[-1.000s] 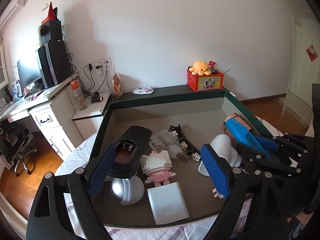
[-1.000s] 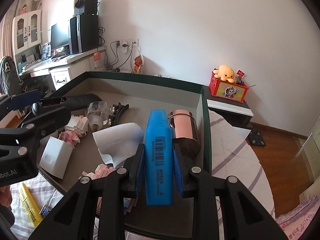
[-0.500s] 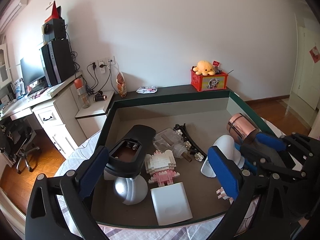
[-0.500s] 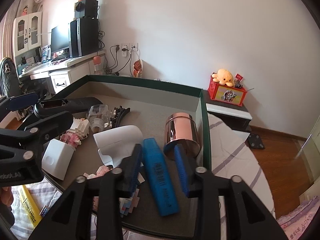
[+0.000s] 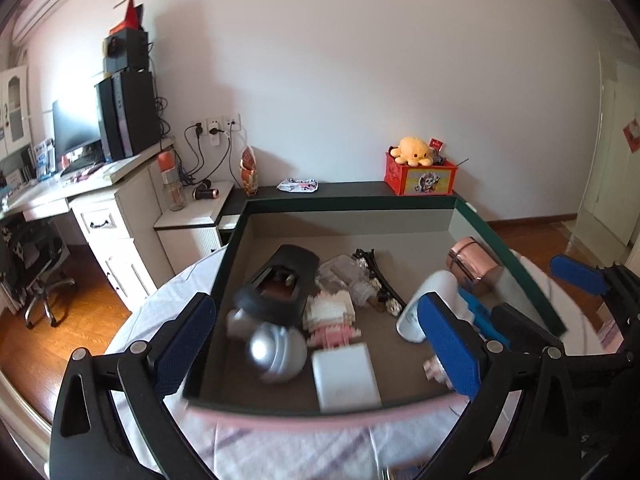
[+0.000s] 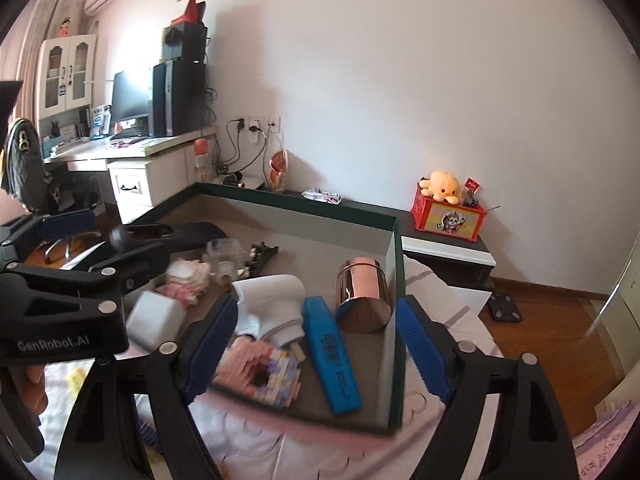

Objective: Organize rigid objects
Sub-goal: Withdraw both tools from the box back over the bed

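Left wrist view: left gripper (image 5: 316,330) spread wide, holding nothing, hovering above the near edge of the green-walled tray (image 5: 348,199). Inside lay a black case (image 5: 282,286) over a silver dome (image 5: 276,352), a pink-and-white brick figure (image 5: 330,316), a white box (image 5: 346,376), a clear plastic piece (image 5: 346,276) and a white curved shell (image 5: 426,306). Copper tin (image 5: 476,266) lying on its side near the right wall.

Right wrist view: right gripper (image 6: 316,346) spread wide and empty. Blue highlighter (image 6: 330,354) lay flat on the tray floor, just beside the copper tin (image 6: 362,294), apart from both fingers. Pastel brick block (image 6: 266,376) at the near left, blurred; white shell (image 6: 272,304) behind it.
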Tool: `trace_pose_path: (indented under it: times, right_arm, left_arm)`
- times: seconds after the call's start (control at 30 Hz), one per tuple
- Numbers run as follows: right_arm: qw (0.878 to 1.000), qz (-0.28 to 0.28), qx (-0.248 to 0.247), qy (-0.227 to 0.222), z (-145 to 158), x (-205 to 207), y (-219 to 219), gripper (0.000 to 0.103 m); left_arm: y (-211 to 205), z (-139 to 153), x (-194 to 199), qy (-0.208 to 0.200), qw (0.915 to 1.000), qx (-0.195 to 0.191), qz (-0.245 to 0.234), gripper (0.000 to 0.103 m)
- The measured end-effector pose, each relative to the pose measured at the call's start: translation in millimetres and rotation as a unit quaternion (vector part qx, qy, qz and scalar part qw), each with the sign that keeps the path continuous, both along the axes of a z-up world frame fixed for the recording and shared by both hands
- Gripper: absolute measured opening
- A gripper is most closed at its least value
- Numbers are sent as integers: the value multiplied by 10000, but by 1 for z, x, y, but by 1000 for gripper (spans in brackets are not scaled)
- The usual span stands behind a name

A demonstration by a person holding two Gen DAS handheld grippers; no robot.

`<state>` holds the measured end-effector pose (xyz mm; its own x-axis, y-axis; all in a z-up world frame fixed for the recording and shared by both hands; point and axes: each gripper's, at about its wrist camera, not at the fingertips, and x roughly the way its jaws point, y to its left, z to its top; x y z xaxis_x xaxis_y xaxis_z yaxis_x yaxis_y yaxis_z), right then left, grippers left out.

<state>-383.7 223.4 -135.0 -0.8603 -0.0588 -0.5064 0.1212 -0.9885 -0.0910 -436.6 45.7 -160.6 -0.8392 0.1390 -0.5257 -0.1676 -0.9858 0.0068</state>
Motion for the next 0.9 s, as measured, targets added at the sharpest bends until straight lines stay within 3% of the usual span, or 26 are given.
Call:
trace_pose_path:
  times: [0.17, 0.23, 0.53, 0.9]
  right_arm:
    - [9996, -10, -196, 192, 24, 39, 3, 87]
    - [9993, -50, -196, 308, 34, 57, 3, 103]
    - [9974, -33, -190, 693, 62, 144, -4, 103]
    - [9994, -99, -271, 187, 29, 191, -4, 103]
  left_arm:
    - [-9, 22, 46, 265, 9995, -137, 125, 103]
    - [-15, 32, 64, 381, 9991, -110, 136, 103]
    - [-50, 59, 154, 655, 9974, 86, 291, 103]
    - [-61, 34, 210, 273, 9992, -204, 201, 103]
